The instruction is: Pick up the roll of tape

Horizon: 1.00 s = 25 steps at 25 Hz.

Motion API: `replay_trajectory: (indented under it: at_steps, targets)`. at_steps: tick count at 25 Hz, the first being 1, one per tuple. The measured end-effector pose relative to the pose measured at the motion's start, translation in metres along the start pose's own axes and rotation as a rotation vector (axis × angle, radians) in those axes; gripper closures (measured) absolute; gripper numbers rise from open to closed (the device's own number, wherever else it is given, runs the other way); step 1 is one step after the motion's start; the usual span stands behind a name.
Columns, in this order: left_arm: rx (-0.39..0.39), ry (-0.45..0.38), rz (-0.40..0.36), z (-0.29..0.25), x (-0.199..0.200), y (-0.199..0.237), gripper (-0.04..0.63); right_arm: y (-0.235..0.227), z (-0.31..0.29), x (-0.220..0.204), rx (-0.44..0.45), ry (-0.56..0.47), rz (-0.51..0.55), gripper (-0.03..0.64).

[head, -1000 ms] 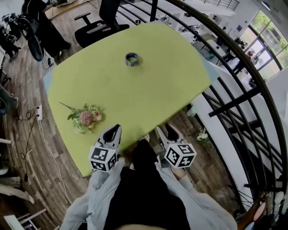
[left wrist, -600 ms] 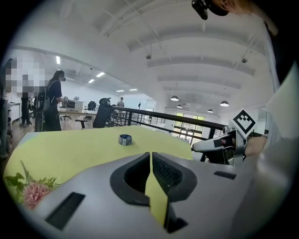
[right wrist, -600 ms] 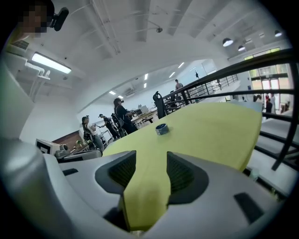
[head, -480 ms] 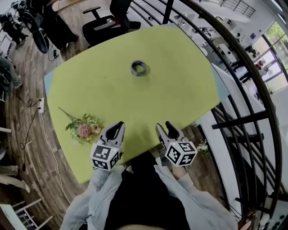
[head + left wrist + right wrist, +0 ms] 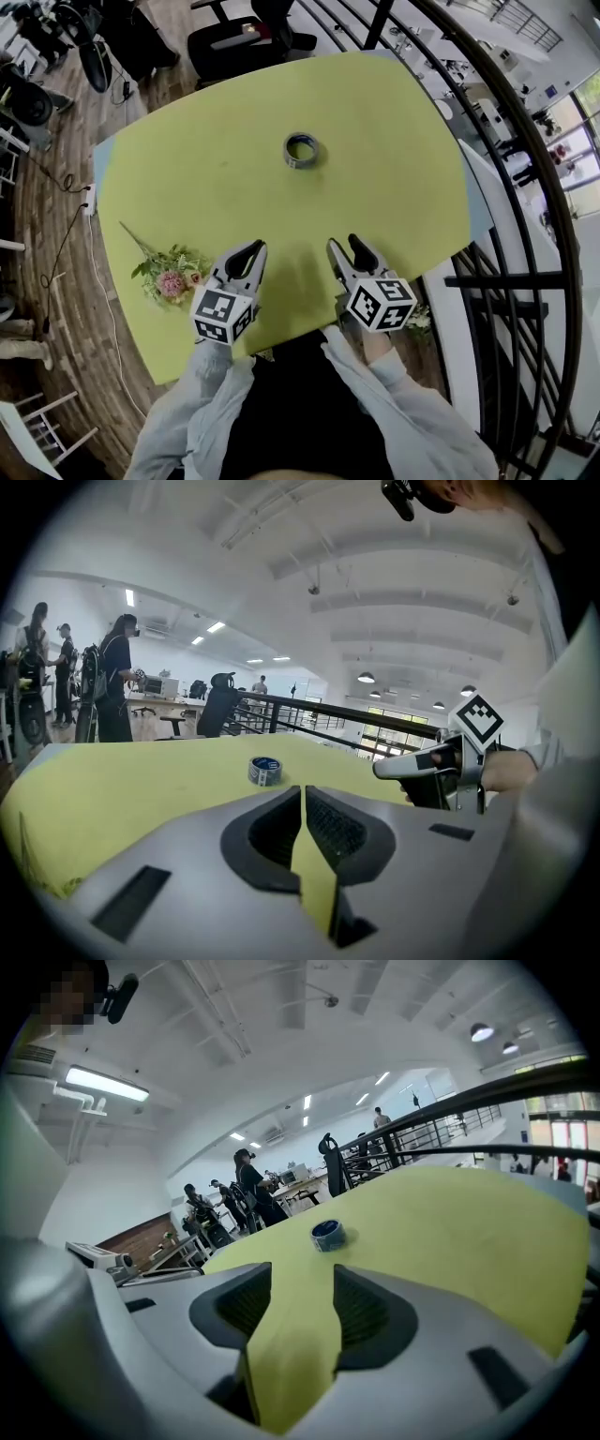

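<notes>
Right tongs [image 5: 302,1283]: jaws apart, nothing between them, only yellow-green bench [image 5: 450,1232] showing in the gap. Roll of tape [image 5: 328,1234] lies flat on the bench ahead, well apart from the jaws. Black railing [image 5: 450,1119] beyond the bench at right; people [image 5: 251,1190] standing behind, left.

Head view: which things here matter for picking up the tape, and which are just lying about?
For the job: tape, mid-table; left claw, shut and empty; right claw, open and empty.
Lying about: flowers on the table left of the left claw; chair beyond the far edge.
</notes>
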<state>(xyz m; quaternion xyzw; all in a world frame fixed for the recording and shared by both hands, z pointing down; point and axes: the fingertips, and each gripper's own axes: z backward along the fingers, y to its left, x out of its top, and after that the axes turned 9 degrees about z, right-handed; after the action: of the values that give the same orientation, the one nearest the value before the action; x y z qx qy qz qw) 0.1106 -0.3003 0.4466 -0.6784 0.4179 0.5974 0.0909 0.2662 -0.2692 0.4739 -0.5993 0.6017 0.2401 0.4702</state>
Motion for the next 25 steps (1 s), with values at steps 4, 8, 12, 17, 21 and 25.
replay_trajectory:
  at_steps: [4, 8, 12, 17, 21, 25]
  targets:
    - [0.04, -0.01, 0.009, -0.023, 0.014, 0.009, 0.568, -0.012, -0.025, 0.029, 0.033, -0.014, -0.005, 0.396]
    - [0.083, -0.021, 0.017, -0.038, 0.018, 0.022, 0.568, -0.023, -0.049, 0.052, 0.045, -0.033, 0.019, 0.396]
    - [0.124, -0.031, 0.024, -0.05, 0.023, 0.037, 0.568, -0.037, -0.073, 0.068, 0.055, -0.038, 0.027, 0.396]
    - [0.201, -0.048, 0.053, -0.055, 0.028, 0.063, 0.568, -0.052, -0.106, 0.08, 0.065, -0.019, 0.055, 0.395]
    - [0.245, -0.045, 0.062, -0.059, 0.027, 0.078, 0.568, -0.059, -0.135, 0.086, 0.078, 0.009, 0.078, 0.394]
    - [0.278, -0.041, 0.083, -0.062, 0.024, 0.091, 0.568, -0.06, -0.164, 0.091, 0.089, 0.036, 0.107, 0.394]
